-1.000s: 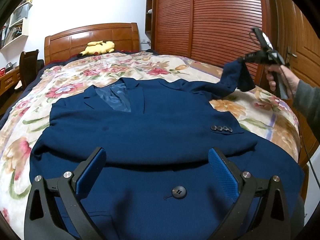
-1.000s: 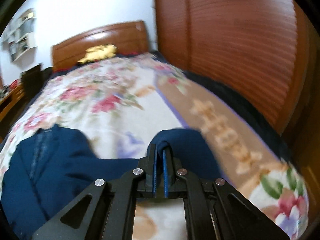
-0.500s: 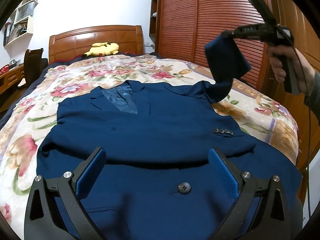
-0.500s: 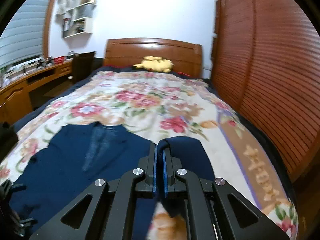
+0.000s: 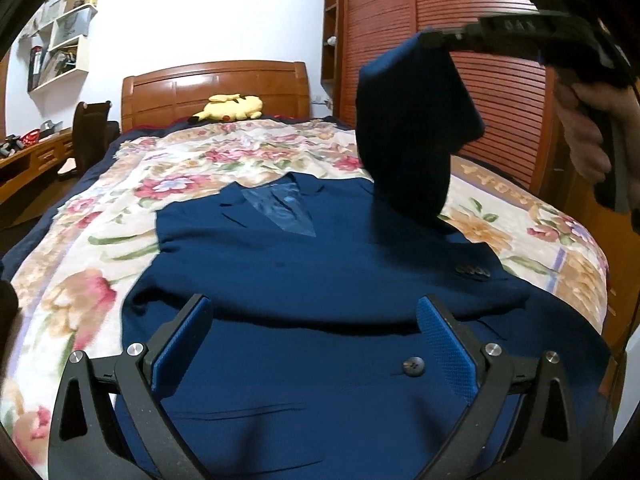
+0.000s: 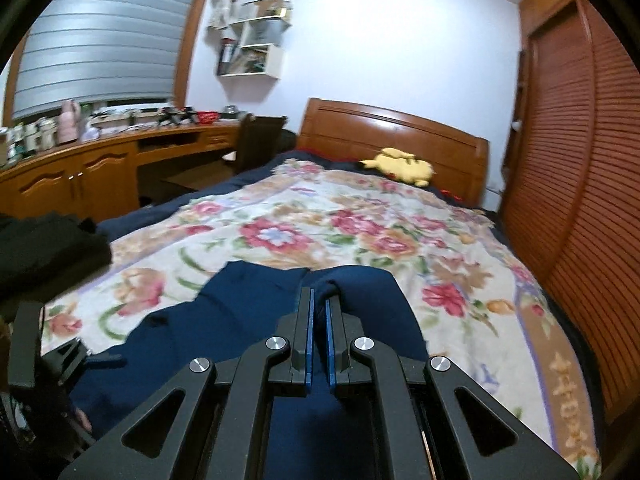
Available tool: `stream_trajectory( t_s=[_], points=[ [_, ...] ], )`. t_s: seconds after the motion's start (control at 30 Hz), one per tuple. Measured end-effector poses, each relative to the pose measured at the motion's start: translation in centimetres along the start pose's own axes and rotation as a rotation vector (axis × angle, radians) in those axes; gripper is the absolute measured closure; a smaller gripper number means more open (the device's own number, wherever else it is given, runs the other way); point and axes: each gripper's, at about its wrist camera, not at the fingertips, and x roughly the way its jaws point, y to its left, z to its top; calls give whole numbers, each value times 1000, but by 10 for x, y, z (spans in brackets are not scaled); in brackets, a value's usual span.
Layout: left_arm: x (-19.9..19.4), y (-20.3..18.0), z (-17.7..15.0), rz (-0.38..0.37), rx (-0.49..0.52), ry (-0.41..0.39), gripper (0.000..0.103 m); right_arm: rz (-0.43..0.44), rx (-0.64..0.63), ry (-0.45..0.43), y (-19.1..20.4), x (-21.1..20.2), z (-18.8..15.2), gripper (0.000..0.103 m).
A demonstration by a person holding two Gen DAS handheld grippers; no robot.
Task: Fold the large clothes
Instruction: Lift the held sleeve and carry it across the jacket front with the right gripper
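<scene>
A navy blue suit jacket [image 5: 304,280] lies face up on the floral bedspread [image 5: 100,264], one sleeve folded across its chest with cuff buttons [image 5: 472,271] at the right. My left gripper [image 5: 314,328] is open and empty, hovering over the jacket's lower front near a button [image 5: 414,366]. My right gripper [image 6: 319,300] is shut on the cuff of the other sleeve [image 5: 408,132] and holds it high above the jacket's right shoulder; it also shows in the left wrist view [image 5: 436,38]. The sleeve [image 6: 360,288] hangs down below the fingers.
A yellow plush toy [image 5: 228,107] lies by the wooden headboard [image 5: 216,88]. A slatted wooden wardrobe [image 5: 500,92] runs along the bed's right side. A desk [image 6: 100,168] and dark chair [image 6: 256,140] stand to the left. Dark clothing [image 6: 44,248] lies at the bed's left.
My right gripper has lifted the sleeve up and carried it leftward over the jacket. My left gripper stays open, nearly still over the lower front.
</scene>
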Motion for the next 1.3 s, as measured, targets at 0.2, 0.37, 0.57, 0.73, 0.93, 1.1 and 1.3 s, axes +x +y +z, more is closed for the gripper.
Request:
stream_trajectory(
  t_s=[0.2,0.37,0.57,0.73,0.93,1.1,1.3],
  points=[
    [-7,17,1,22,-35,-9,1,71,-6,82,13,15,-16,98],
    [-10,23,0,34,-40,-15,1,97,-10,183,22,33,-37,98],
    [-10,25,1,43,-36,-16,1,106,25,288,23,50,-58,96],
    [-9,26,1,43,-35,-17,1,109,33,327,29,54,-61,74],
    [-10,26,0,43,-31,-16,1,92,32,291,29,32,-61,53],
    [-10,26,0,43,-30,-16,1,37,73,282,8,35,-62,52],
    [-10,25,0,45,-30,-14,1,-47,162,333,-10,65,-79,52]
  ],
)
